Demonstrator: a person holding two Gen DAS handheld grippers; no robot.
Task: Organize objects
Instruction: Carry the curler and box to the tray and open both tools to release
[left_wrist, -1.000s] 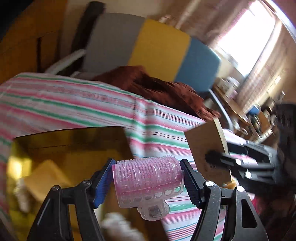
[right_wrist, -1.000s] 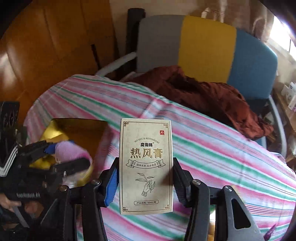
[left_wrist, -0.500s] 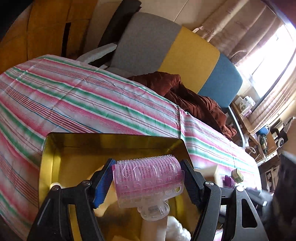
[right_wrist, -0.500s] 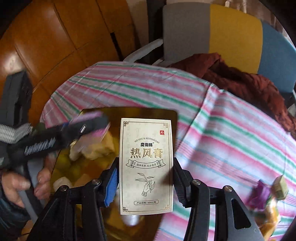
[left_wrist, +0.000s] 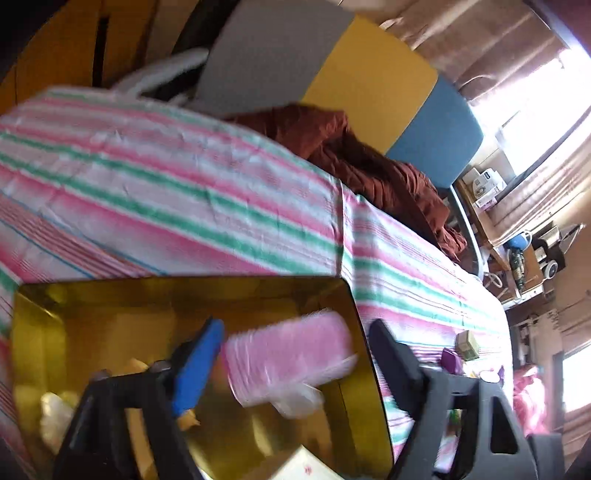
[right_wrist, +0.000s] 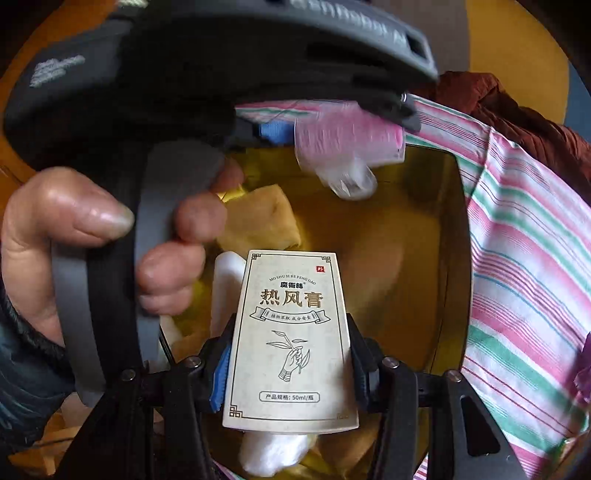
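A gold tray sits on the striped tablecloth. My left gripper is above it with jaws spread; the pink hair roller is blurred between them, touching only the blue left pad, clear of the right finger. In the right wrist view the roller hangs under the left gripper over the tray. My right gripper is shut on a cream ointment box held low over the tray.
The tray holds yellow packets and white cotton pieces. Small items lie on the cloth at right. A brown garment lies on a grey, yellow and blue chair behind the table.
The left jaws have spread and the roller is coming loose over the tray. The right gripper has moved in over the tray with the box, close to the left gripper.
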